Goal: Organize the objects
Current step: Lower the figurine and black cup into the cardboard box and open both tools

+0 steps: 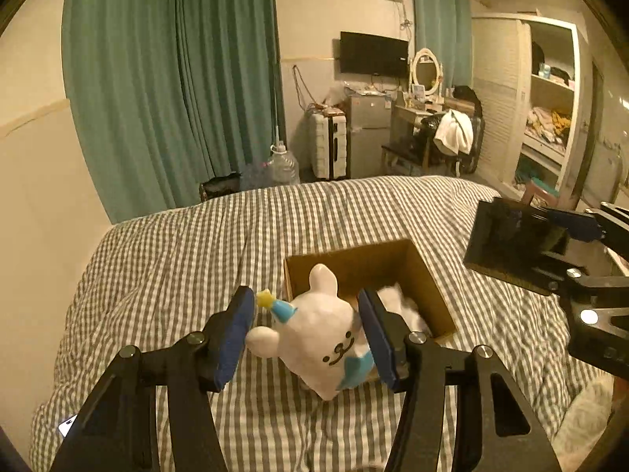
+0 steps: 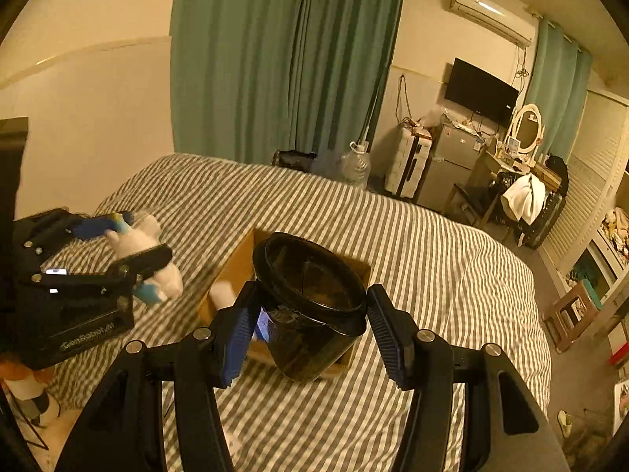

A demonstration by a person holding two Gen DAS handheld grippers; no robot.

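My left gripper [image 1: 304, 330] is shut on a white plush bear [image 1: 318, 338] with a blue party hat and holds it at the near left edge of an open cardboard box [image 1: 424, 275] on the bed. Something white lies inside the box [image 1: 397, 299]. My right gripper [image 2: 310, 328] is shut on a black lidded jar [image 2: 310, 306] and holds it over the same box [image 2: 232, 271]. The right gripper and its dark jar also show in the left wrist view [image 1: 511, 244], right of the box. The left gripper with the bear shows in the right wrist view [image 2: 137, 251].
A grey-and-white checked bedspread [image 1: 177, 275] covers the bed. Beyond the bed's far end stand green curtains [image 1: 177, 78], a water jug [image 1: 283, 165], a white suitcase [image 1: 328, 145], a small fridge [image 1: 369, 133], a cluttered dresser [image 1: 432, 118] and open shelves [image 1: 550, 118].
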